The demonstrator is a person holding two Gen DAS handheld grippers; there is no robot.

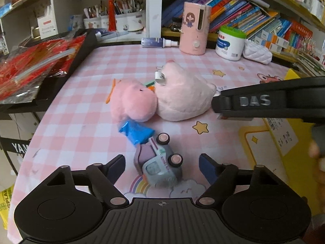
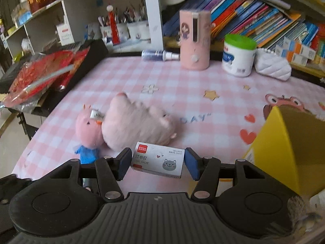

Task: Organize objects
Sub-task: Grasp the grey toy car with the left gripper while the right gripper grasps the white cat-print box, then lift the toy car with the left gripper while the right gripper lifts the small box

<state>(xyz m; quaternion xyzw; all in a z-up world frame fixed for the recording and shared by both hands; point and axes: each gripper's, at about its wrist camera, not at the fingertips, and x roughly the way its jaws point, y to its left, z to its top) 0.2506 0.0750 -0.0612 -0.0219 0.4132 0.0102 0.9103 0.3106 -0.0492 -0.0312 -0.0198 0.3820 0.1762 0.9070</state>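
A small grey-blue toy car [image 1: 160,162] with pink wheels lies on its side on the pink checked tablecloth [image 1: 81,122]. My left gripper [image 1: 162,168] is open, with the car between its fingers and a gap on each side. My right gripper [image 2: 158,162] is shut on a white staple box [image 2: 158,159] with a grey cat picture, held just above the cloth. Behind it lie a pink pig plush in blue clothes [image 2: 88,130] and a paler pink plush [image 2: 138,124]. In the left wrist view the right gripper's black body [image 1: 264,101] reaches in from the right, beside the pale plush [image 1: 182,97].
A yellow box [image 2: 284,142] stands open at the right. At the back stand a pink cylinder [image 2: 195,40], a green-lidded tub [image 2: 238,57], a spray bottle [image 2: 160,55] and a white quilted pouch [image 2: 272,67]. Red packets [image 2: 40,75] lie on a black stand left. Bookshelves rise behind.
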